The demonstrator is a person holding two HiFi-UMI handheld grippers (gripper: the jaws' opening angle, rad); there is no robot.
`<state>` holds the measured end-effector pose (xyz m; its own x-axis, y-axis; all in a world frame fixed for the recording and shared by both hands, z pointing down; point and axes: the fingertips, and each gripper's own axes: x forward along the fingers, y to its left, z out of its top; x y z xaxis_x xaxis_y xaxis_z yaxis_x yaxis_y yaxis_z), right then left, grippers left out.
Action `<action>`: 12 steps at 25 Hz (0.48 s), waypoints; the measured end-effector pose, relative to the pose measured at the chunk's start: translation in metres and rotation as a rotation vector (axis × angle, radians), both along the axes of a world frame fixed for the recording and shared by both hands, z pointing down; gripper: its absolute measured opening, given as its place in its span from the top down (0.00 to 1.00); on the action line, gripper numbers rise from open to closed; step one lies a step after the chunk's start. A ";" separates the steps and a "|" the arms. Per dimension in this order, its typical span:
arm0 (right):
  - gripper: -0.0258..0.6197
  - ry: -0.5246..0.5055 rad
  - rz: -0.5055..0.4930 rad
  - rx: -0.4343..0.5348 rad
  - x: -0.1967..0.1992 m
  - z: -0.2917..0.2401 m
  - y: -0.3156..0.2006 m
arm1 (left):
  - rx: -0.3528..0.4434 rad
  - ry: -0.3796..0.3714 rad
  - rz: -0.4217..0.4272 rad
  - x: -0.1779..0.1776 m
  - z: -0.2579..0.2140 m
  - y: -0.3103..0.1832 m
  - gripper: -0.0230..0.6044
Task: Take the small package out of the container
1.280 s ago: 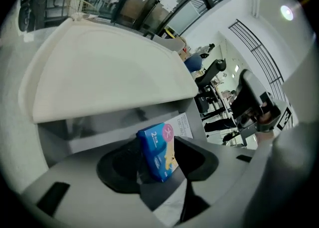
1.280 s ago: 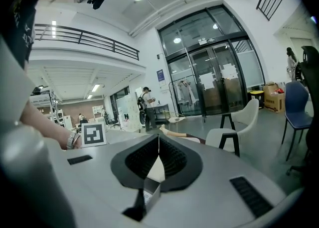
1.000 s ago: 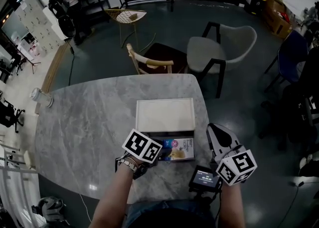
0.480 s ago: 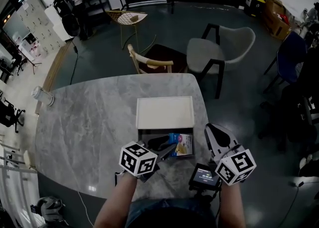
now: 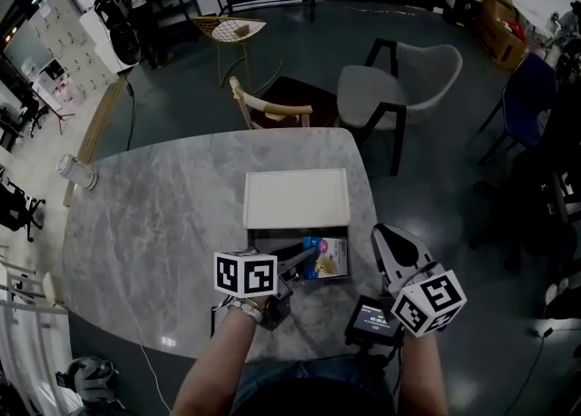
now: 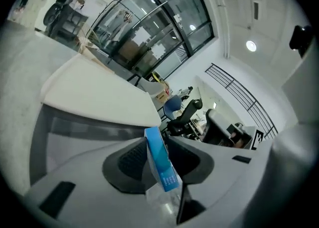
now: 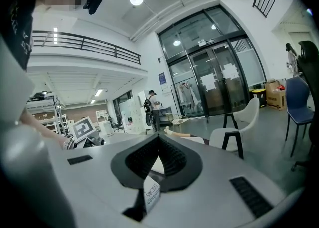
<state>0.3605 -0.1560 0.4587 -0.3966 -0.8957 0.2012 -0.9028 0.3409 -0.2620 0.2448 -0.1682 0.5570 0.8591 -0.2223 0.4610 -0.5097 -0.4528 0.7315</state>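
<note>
Left gripper view is showing the change: the left gripper [image 6: 157, 143] has just been closing its jaws, and both dark pads are now pressing on the faces of the small package [image 6: 163, 168], which is standing edge-on between them. A second ago that gripper was hanging wide open over the near left part of the container [image 5: 265, 243] while the package was lying flat inside.

In the head view the left gripper [image 5: 298, 264] is now reaching in from the near left corner of the container and gripping the left end of the small package [image 5: 327, 258]. The package is still sitting within the walls, in the right half, and seems to be tilting slightly. The white lid [image 5: 297, 197] is lying open on the far side, towards the middle of the table [image 5: 154, 242].

The right gripper [image 5: 393, 243] is hanging past the right edge of the table, taking no part. In its own view the right gripper [image 7: 158, 153] is showing its jaws clenched together on nothing.

The grasp seems to be made, so the removal is probably just starting. The package is not out yet. It is being held by one end only, so it may be swinging or catching the near wall as it is being lifted.
</note>
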 end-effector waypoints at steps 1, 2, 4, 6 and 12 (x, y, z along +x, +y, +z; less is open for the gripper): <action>0.92 0.000 -0.001 -0.001 0.000 0.000 0.001 | -0.031 0.005 0.006 0.002 0.000 0.001 0.74; 0.92 0.000 0.000 -0.002 0.001 0.000 0.003 | -0.065 0.004 0.012 0.003 0.001 0.003 0.74; 0.92 0.000 0.004 -0.007 0.003 0.001 0.006 | -0.126 -0.022 0.028 0.003 0.004 0.005 0.75; 0.92 0.001 0.010 -0.012 0.004 0.002 0.009 | -0.158 -0.074 0.050 0.002 0.007 0.005 0.76; 0.92 -0.001 0.025 -0.013 0.000 -0.001 0.015 | -0.177 -0.106 0.042 -0.006 0.000 0.006 0.81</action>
